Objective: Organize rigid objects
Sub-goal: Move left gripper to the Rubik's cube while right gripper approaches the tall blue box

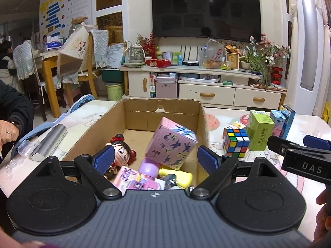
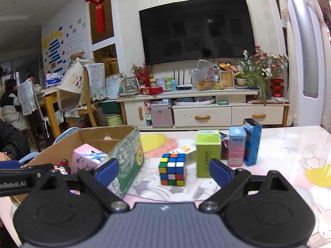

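The right hand-held gripper (image 2: pixel 163 170) is wide open and empty, with the cube (image 2: pixel 172 169) on the worktop (image 2: pixel 279 155) straight ahead between its fingers. The left hand-held gripper (image 1: pixel 155 158), also open and empty, hovers over the box (image 1: pixel 162 111).

Both tongs (image 1: pixel 155 161) (image 2: pixel 163 172) agape, empty.

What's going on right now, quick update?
Left tongs open over cardboard box. Right tongs open, empty, facing puzzle cube on table. Nothing between.
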Available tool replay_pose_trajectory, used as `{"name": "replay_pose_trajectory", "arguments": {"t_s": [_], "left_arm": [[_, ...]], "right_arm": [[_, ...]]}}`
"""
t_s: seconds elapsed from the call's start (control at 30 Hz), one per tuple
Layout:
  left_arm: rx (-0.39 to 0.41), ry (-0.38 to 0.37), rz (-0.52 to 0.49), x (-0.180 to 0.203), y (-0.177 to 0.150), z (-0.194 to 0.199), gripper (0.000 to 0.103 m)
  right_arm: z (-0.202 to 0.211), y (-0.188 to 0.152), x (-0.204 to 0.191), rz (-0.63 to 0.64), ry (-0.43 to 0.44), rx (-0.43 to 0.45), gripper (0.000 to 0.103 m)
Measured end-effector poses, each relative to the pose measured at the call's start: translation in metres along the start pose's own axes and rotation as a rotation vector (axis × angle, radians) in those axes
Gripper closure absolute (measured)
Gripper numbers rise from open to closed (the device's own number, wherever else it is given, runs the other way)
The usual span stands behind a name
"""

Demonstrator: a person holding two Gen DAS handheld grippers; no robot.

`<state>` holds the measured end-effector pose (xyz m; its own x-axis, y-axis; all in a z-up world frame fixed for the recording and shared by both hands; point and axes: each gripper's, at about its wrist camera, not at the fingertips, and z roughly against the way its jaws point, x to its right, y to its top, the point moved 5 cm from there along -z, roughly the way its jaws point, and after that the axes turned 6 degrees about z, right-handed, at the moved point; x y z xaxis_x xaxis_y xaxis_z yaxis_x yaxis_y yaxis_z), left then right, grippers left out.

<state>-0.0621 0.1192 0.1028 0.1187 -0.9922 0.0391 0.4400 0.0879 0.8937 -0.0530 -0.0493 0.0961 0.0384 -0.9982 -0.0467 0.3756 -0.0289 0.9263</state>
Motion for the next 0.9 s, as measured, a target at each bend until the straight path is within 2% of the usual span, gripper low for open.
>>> {"name": "replay_pose_trajectory", "arguments": {"t_s": [0.4, 0.9], "left_arm": [[-0.020, -0.041, -0.071, 0.014, -0.010, 0.004, 0.000], [-0.047, -0.069, -0.120, 0.023, -0.017, 0.009, 0.000]], "right_arm": [[0.001, -0.016, 0.030, -0.033, -0.031, -0.029, 0.009], [-0.005, -0.029, 0.043, -0.041, -0.001, -0.085, 0.009]]}}
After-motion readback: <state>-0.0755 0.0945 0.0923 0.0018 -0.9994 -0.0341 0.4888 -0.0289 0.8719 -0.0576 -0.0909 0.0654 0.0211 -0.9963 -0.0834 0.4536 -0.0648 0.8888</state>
